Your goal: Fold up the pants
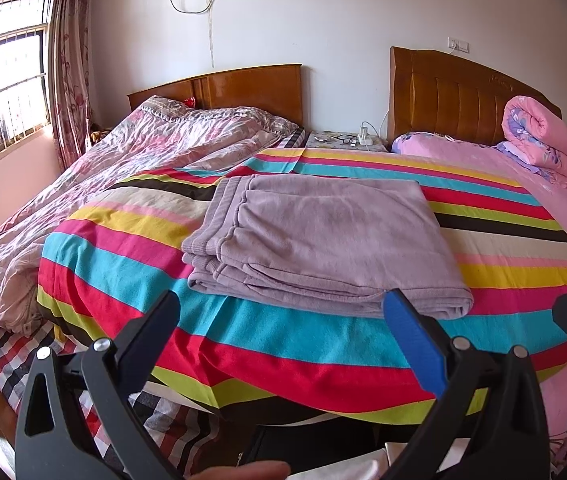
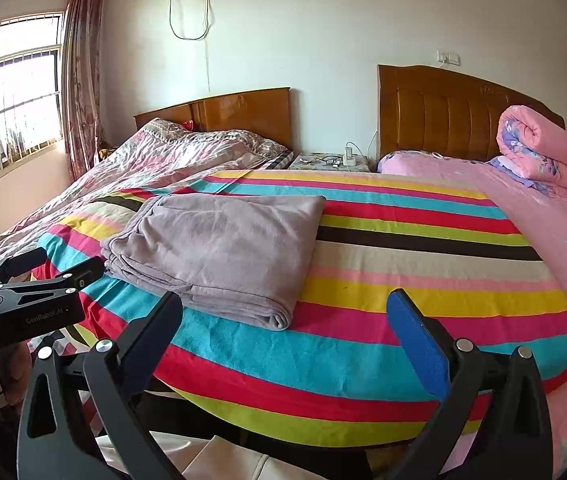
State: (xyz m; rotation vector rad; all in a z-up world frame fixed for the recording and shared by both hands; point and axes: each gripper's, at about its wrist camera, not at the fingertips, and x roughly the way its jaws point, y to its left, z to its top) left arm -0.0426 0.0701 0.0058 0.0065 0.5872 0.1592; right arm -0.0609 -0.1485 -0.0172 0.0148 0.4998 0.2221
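The pants (image 1: 323, 244), a soft mauve pair, lie folded into a flat stack of layers on the striped blanket (image 1: 131, 248) that covers the near end of the bed, with the ribbed waistband edge turned toward the left. Neither tool touches them. The left gripper (image 1: 283, 308) hangs just short of the bed's near edge with its fingers spread wide and nothing between them — the pants sit beyond and between the two tips in the left wrist view. The right gripper (image 2: 285, 308) is likewise spread and empty, held back from the bed, and from its camera the pants (image 2: 219, 248) lie off to the left of its line. To the left of the blanket a rumpled floral quilt (image 1: 95, 184) is heaped; to the right a pink sheet (image 2: 555, 224) runs up to a rolled pink comforter (image 2: 539, 148) against the wooden headboard (image 2: 435, 120).
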